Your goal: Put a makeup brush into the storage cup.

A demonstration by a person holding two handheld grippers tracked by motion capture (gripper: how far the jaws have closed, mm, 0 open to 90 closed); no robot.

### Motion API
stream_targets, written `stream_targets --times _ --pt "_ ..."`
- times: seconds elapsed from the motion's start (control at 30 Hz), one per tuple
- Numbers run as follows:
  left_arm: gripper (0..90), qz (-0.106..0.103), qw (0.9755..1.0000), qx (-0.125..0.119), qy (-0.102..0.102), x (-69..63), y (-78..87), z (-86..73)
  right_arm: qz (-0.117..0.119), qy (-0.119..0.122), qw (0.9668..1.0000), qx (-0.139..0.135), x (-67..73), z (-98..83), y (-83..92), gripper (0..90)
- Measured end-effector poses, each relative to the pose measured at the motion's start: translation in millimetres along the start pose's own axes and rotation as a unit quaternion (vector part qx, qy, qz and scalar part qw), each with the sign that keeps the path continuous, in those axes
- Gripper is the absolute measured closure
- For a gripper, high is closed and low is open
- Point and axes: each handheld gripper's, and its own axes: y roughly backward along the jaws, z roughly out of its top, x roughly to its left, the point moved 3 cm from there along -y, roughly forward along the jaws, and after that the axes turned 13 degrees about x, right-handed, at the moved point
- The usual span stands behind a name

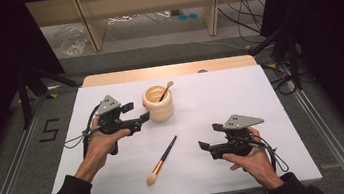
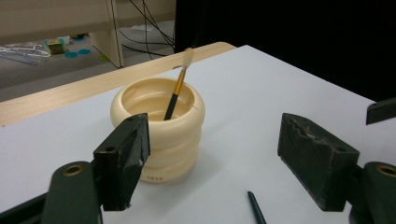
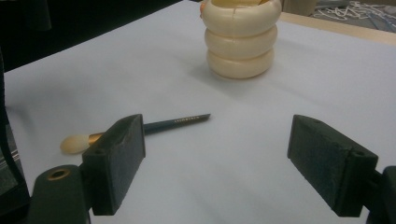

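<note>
A cream ribbed cup [image 1: 159, 103] stands upright at the back middle of the white table [image 1: 260, 95]. A small brush [image 1: 165, 90] leans inside it, pale head up. A second brush [image 1: 162, 161] with a dark handle lies flat near the front, head toward the person. My left gripper [image 1: 137, 111] is open just left of the cup, empty. In the left gripper view the cup [image 2: 177, 144] and its brush [image 2: 177, 88] sit behind the gripper [image 2: 219, 158]. My right gripper [image 1: 210, 137] is open and empty, right of the lying brush [image 3: 140, 128], facing the cup [image 3: 240, 39].
A bare wooden strip [image 1: 166, 71] runs along the table's back edge. Beyond it are shelf legs and loose cables [image 1: 245, 16] on the floor. Metal rails [image 1: 326, 132] flank the table. The tip of the lying brush's handle [image 2: 256, 207] shows in the left gripper view.
</note>
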Motion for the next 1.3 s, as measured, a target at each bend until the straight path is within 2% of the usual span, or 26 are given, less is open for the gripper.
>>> stream_targets --times 0.3,0.4,0.5,0.53,0.7,0.77,0.93,1.0,1.07,1.23,1.3 --pt "24.5 0.000 1.0000 -0.001 0.005 -8.1 15.8 -25.4 0.009 0.004 0.9999 -0.001 0.7 -0.4 -2.1 20.1" --pt "24.6 0.007 1.0000 0.003 -0.003 -10.1 18.9 -33.2 0.008 0.004 1.0000 0.001 0.9 -0.5 -2.4 20.1" --pt "24.4 0.010 0.9999 0.005 -0.002 -12.2 21.1 -40.1 0.012 0.002 0.9999 0.003 1.6 -0.5 -2.3 20.1" --pt "24.3 0.007 1.0000 0.006 0.004 -13.6 22.1 -43.5 0.012 0.001 0.9999 0.003 1.5 -0.5 -2.3 20.1" --pt "24.1 0.008 0.9999 0.012 0.000 -18.4 25.8 -56.5 0.011 0.000 0.9999 0.004 1.1 -0.8 -2.6 20.0" --pt "23.6 0.007 0.9999 0.012 0.003 -20.0 27.4 -59.4 0.010 0.000 0.9999 0.004 1.4 -0.8 -2.8 20.1" --pt "23.1 0.014 0.9997 0.013 -0.012 -24.8 30.4 -66.5 0.010 0.000 0.9999 0.004 1.5 -0.7 -3.1 20.1" --pt "22.8 0.008 0.9998 0.015 -0.006 -28.5 30.3 -69.6 0.010 0.000 0.9999 0.004 1.3 -0.8 -3.1 20.1" --pt "22.7 0.008 0.9997 0.021 -0.012 -31.8 30.4 -72.3 0.011 0.000 0.9999 0.004 1.2 -1.0 -2.9 20.0" --pt "22.5 -0.002 0.9997 0.024 -0.011 -37.7 29.4 -77.3 0.011 0.001 0.9999 0.004 1.8 -0.6 -2.6 19.8" --pt "22.1 -0.002 0.9996 0.026 -0.011 -39.1 31.5 -78.4 0.018 0.006 0.9998 0.000 3.0 0.1 -3.8 18.8"
